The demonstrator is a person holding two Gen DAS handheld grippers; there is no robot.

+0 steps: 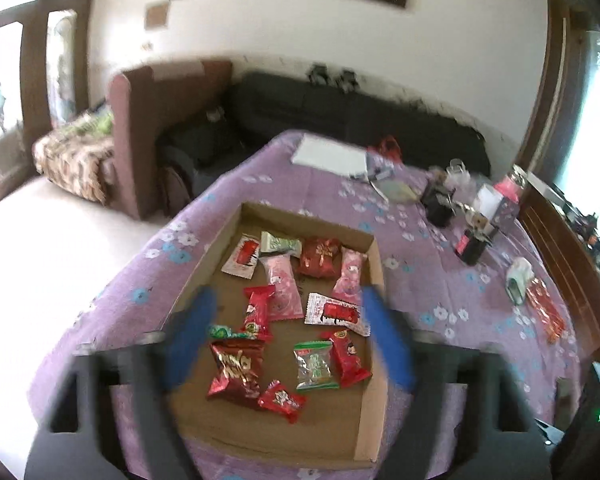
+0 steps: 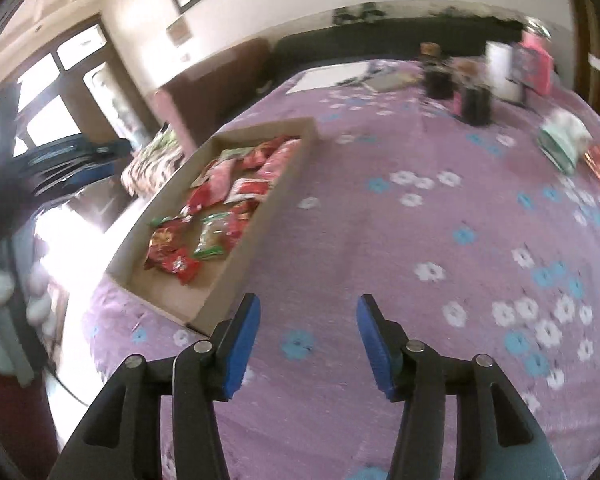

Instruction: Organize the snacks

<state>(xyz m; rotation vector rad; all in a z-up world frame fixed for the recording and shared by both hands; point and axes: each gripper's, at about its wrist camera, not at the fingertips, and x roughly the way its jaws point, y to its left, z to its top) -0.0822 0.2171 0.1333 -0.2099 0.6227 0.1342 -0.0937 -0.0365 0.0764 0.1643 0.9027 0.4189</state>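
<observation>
A purple flowered cloth (image 2: 380, 240) covers the worktop. On it lies a shallow cardboard tray (image 1: 374, 280), holding about a dozen snack packets (image 1: 280, 300): red, pink, green and white wrappers, scattered flat. The left gripper (image 1: 288, 336) hangs above the tray, jaws released wide, nothing between them. The right gripper (image 2: 308, 340) is over bare cloth just beside the tray's near corner, jaws parted and empty.

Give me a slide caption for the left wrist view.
Open left gripper above a cardboard tray of wrapped snacks on a purple floral bedspread.
</observation>
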